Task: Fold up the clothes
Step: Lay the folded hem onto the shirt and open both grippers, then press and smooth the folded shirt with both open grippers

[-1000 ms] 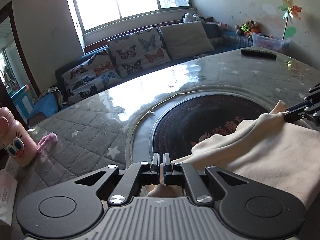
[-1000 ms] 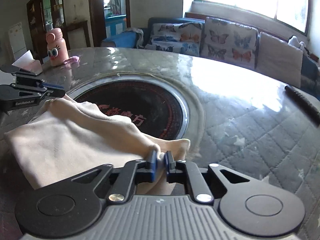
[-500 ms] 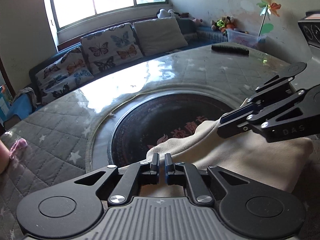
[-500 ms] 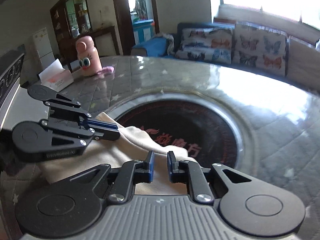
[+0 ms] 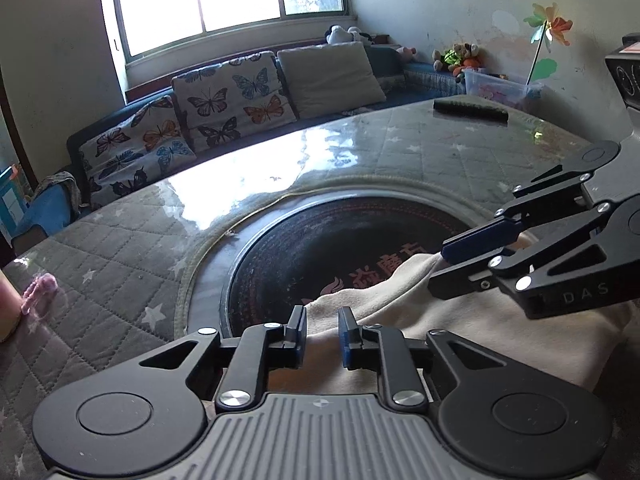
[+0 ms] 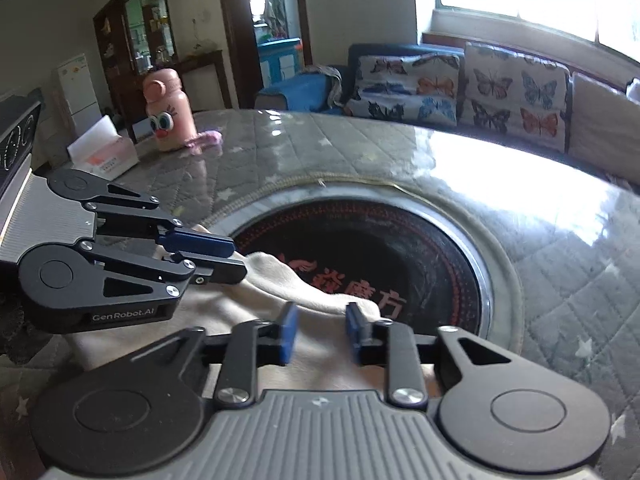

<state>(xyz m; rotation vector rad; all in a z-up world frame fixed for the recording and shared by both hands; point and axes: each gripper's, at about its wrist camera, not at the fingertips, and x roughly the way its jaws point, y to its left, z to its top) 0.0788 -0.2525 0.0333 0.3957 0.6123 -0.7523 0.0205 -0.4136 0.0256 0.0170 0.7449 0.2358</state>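
Quilted, glossy table (image 5: 132, 248) with a dark round inset (image 5: 320, 248) as landmark. Cream garment (image 5: 460, 320) lies folded at the near edge of the inset, its far hem overlapping the dark disc. Left gripper (image 5: 322, 330) and right gripper (image 6: 318, 330) both stand parted over the fabric, gripping nothing. Risk: either finger snagging the loose top layer on withdrawal could undo the fold.

Cream garment (image 5: 480, 320); butterfly-print cushions (image 5: 232, 96).
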